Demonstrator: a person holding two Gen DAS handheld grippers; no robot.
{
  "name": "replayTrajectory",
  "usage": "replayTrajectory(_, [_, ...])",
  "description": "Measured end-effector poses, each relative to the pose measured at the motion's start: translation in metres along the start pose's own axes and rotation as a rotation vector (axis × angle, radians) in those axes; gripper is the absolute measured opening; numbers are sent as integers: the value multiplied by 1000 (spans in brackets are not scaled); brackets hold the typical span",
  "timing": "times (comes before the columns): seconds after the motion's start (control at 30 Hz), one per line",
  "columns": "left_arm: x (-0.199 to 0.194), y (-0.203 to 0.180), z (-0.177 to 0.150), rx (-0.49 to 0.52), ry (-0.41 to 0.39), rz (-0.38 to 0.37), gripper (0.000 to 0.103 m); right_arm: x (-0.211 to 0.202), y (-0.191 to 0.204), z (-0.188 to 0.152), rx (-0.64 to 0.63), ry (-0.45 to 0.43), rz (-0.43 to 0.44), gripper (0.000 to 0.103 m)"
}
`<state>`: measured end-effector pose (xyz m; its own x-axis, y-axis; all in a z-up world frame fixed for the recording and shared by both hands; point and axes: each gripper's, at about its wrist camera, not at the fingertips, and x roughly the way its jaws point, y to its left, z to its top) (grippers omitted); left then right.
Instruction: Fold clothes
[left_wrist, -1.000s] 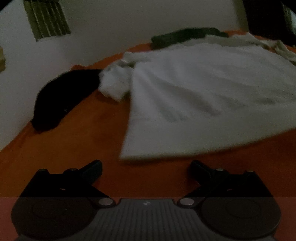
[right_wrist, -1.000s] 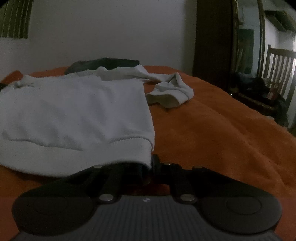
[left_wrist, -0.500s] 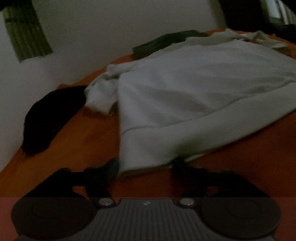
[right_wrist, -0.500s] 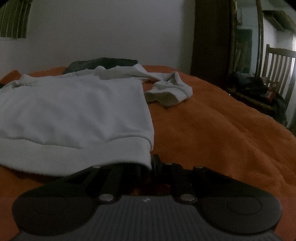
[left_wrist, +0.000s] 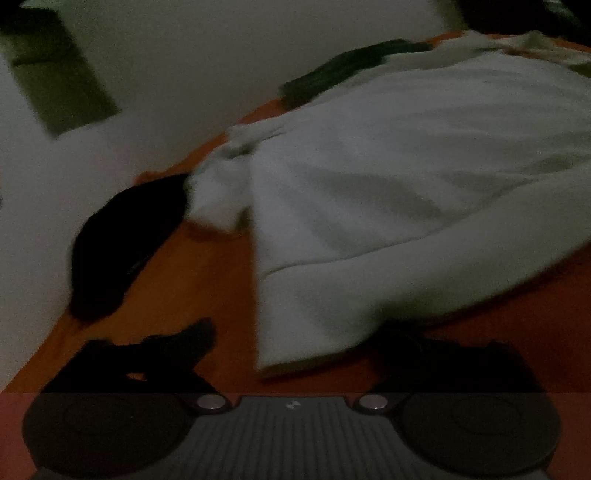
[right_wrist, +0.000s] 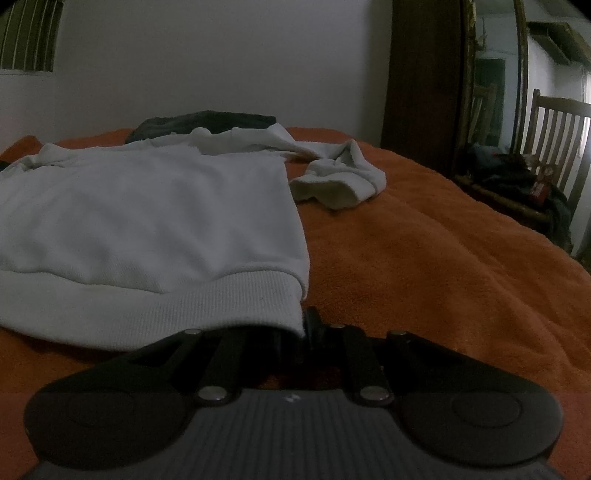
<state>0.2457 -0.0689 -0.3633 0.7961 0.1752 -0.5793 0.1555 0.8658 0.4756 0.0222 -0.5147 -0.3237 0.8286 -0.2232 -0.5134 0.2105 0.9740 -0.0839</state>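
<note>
A white sweatshirt (left_wrist: 388, 192) lies flat on the orange bedspread (left_wrist: 207, 273), hem toward me. My left gripper (left_wrist: 295, 339) is open, its fingers either side of the hem's left corner (left_wrist: 291, 332); the right finger is partly under the cloth. In the right wrist view the sweatshirt (right_wrist: 147, 214) fills the left half. My right gripper (right_wrist: 301, 328) is shut on the hem's right corner (right_wrist: 258, 302). One sleeve (right_wrist: 336, 181) lies bunched at the far right, the other (left_wrist: 221, 192) at the left.
A black garment (left_wrist: 122, 251) lies left of the sweatshirt near the white wall. A dark green garment (left_wrist: 347, 66) lies at the far side; it also shows in the right wrist view (right_wrist: 207, 120). A wooden chair (right_wrist: 554, 147) and mirror stand beyond the bedspread (right_wrist: 424, 258).
My left gripper has moved forward to the hem's left corner, which now lies between its open fingers. The right gripper has stayed shut on the right corner.
</note>
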Motion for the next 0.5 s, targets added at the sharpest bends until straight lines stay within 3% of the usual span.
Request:
replayTrajectory(0.03, [-2, -4, 0, 18, 0, -35, 44, 0, 1, 0, -2, 1, -1, 15])
replayTrajectory(0.2, [-5, -11, 9, 22, 3, -42, 14, 0, 5, 0, -15, 4, -13, 15])
replayTrajectory(0.27, [-5, -12, 16, 26, 19, -25, 8, -1, 3, 1, -13, 3, -8, 14])
replayTrajectory(0.37, [-19, -17, 26, 39, 17, 21, 6, -14, -3, 4, 21, -53, -5, 7])
replayTrajectory(0.5, [-54, -13, 40, -29, -7, 35, 6, -47, 6, 13, -101, -167, -92, 7])
